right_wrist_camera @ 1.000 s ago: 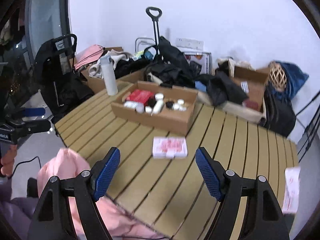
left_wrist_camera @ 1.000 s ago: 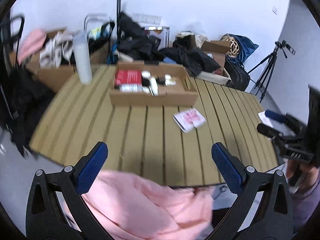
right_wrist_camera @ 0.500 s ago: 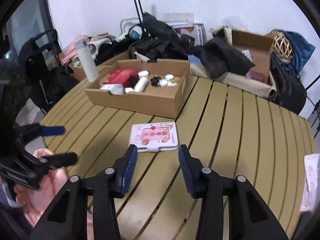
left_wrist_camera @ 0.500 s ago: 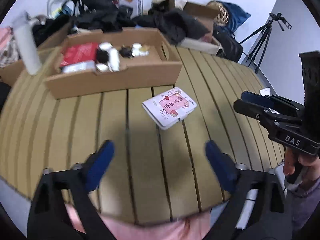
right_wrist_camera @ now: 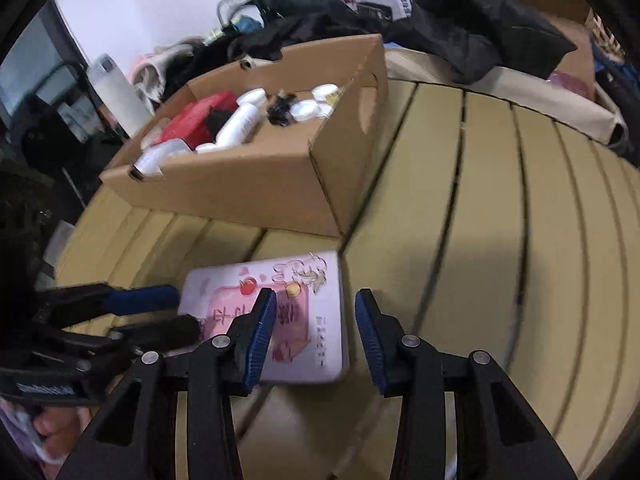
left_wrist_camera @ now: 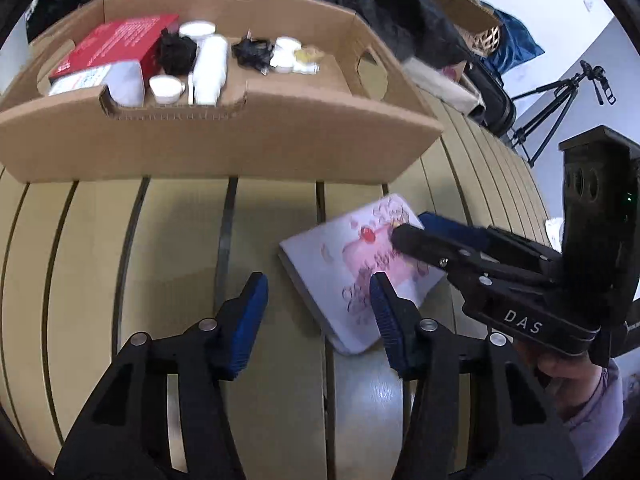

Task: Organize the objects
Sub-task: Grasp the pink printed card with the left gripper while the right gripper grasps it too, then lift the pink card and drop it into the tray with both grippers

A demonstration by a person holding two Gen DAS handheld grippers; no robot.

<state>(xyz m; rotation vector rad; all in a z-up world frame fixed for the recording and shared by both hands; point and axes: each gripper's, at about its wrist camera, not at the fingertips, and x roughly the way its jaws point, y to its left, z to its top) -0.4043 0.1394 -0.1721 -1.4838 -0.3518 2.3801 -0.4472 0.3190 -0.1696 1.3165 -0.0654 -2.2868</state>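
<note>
Pink-white packet (left_wrist_camera: 352, 268) lying flat on tabletop (left_wrist_camera: 180, 248), long axis running diagonally toward cardboard box (left_wrist_camera: 224, 144); left claw (left_wrist_camera: 318, 316) and right claw (right_wrist_camera: 316, 334) both closing, jaws apart, gripping nothing.

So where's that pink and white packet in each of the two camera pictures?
Left wrist view: the packet lies right of centre on the slatted table, under the right tool.
Right wrist view: the packet lies low and centre-left.
Shared landmark: the cardboard box just behind it.
</note>
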